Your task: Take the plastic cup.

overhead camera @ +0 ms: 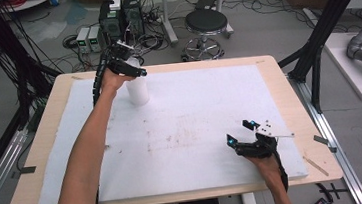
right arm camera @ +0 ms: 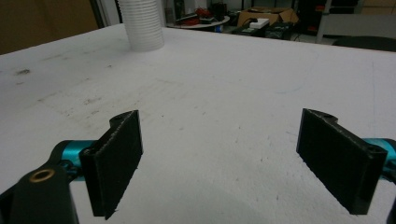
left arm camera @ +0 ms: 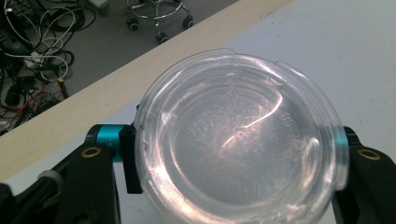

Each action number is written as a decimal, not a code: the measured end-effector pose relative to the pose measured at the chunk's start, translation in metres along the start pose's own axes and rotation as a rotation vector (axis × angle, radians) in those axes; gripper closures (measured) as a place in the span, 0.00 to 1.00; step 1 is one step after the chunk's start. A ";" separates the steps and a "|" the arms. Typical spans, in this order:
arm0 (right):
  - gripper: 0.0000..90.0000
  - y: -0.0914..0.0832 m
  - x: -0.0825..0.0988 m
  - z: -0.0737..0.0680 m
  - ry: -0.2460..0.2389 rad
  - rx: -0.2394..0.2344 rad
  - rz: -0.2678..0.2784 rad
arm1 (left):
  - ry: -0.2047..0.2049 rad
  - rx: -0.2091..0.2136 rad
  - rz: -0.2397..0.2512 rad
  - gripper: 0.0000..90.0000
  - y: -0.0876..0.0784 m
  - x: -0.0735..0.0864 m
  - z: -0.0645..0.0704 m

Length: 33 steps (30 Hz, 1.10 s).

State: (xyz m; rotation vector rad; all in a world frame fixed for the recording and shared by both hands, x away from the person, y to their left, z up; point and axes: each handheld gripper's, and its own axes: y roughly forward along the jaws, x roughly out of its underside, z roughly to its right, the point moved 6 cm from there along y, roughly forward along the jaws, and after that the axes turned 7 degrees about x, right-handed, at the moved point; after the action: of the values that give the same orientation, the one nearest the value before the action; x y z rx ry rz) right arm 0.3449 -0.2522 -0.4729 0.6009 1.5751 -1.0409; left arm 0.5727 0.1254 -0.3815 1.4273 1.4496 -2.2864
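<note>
a: what's the left gripper (overhead camera: 133,66) doing?

b: it sits at the top of a white ribbed cup stack (overhead camera: 137,88) near the far left of the white foam mat (overhead camera: 195,110). in the left gripper view a clear plastic lid (left arm camera: 240,140) lies between the jaws, seen from straight above. the pad on the left side (left arm camera: 131,158) is right against the lid's rim, and the jaw on the other side meets the rim too.

a: so it's pinching the lid?

b: yes, the jaws look closed onto the rim from both sides. whether the lid is seated on the stack or lifted off it, i can't tell.

a: where does the stack stand, exactly?

b: upright on the mat, close to the far edge of the wooden table (overhead camera: 276,72), just beside the person's left hand (overhead camera: 111,78). in the right gripper view its ribbed lower part (right arm camera: 141,23) shows at the top left, well apart from that gripper.

a: and the right gripper (overhead camera: 242,132)?

b: it rests low over the near right part of the mat, spread wide. in its own view the two black pads (right arm camera: 114,163) stand far apart with bare mat (right arm camera: 219,140) between them, gripping nothing.

a: anything near it?

b: only faint brownish smudges (overhead camera: 172,138) on the mat toward the middle.
</note>
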 end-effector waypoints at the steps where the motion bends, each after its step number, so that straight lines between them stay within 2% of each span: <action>1: 0.16 0.000 0.000 0.000 0.003 -0.001 -0.002 | -0.002 -0.001 0.000 0.40 0.000 0.000 0.000; 7: 0.16 0.000 0.000 0.000 0.001 -0.002 -0.007 | -0.005 -0.005 0.004 0.40 -0.001 0.000 0.000; 16: 0.16 0.000 0.000 0.000 0.001 0.000 -0.008 | -0.006 -0.001 0.041 0.40 -0.012 -0.008 0.001; 20: 0.16 0.001 0.000 0.000 -0.002 0.001 -0.009 | -0.002 0.007 0.065 0.40 -0.024 -0.020 0.005; 26: 0.16 0.001 0.000 0.000 0.001 0.002 -0.009 | 0.040 -0.013 0.102 0.42 -0.055 -0.052 0.013; 28: 0.16 0.001 0.000 0.000 0.003 0.002 -0.010 | 0.043 -0.014 0.101 0.42 -0.060 -0.057 0.014; 29: 0.16 0.001 0.000 0.000 0.007 0.002 -0.007 | 0.064 -0.024 0.105 0.42 -0.069 -0.066 0.017; 33: 0.16 0.001 0.000 0.000 0.000 0.003 -0.009 | 0.085 -0.035 0.121 0.42 -0.084 -0.079 0.021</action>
State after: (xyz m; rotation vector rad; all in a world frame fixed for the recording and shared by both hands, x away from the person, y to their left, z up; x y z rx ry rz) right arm 0.3455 -0.2519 -0.4733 0.5968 1.5776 -1.0500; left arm 0.5613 0.1256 -0.2648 1.5741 1.3768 -2.1423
